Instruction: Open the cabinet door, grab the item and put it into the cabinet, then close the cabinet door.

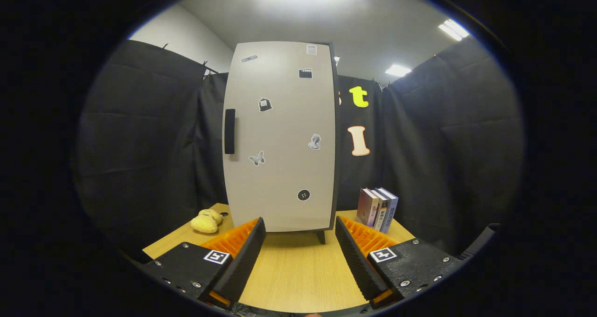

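Evidently spread wide and holding nothing, the fingers [301,256] face the shut cabinet door [280,135], whose upright black handle [229,131] lies up-left, probably beyond reach.

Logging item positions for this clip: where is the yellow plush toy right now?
In the gripper view, the soft yellow plush toy lies on the wooden table, left of the closed white cabinet, beyond the open gripper.

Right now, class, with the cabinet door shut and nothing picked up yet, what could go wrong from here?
1. The handle is a slim bar at the door's edge; the open gripper, holding nothing, might slip off it.
2. The yellow soft toy lies near the cabinet's handle side, so a swinging door could possibly knock it.
3. The upright books may topple if brushed.
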Action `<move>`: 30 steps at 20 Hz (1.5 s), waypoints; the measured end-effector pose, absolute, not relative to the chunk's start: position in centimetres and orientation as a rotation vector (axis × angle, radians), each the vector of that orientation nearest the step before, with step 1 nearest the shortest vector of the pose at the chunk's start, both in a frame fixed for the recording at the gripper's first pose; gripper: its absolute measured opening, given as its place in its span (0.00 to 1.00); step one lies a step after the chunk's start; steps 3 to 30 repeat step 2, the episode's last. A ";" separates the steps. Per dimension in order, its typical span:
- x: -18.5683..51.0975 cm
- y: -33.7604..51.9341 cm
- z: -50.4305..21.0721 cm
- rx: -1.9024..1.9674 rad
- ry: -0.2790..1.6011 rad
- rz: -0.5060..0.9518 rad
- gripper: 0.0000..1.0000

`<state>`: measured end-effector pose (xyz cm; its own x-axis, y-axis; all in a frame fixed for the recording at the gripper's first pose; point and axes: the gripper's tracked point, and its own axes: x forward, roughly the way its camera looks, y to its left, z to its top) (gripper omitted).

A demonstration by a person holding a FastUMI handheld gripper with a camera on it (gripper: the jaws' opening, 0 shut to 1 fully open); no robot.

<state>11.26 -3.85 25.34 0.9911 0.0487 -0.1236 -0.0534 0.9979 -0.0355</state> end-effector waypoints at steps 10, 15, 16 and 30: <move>11.1 -3.8 25.7 -0.045 0.112 0.051 0.93; 11.1 -3.8 25.7 -0.045 0.112 0.051 0.93; 11.1 -3.8 25.7 -0.045 0.112 0.051 0.93; 11.1 -3.8 25.7 -0.045 0.112 0.051 0.93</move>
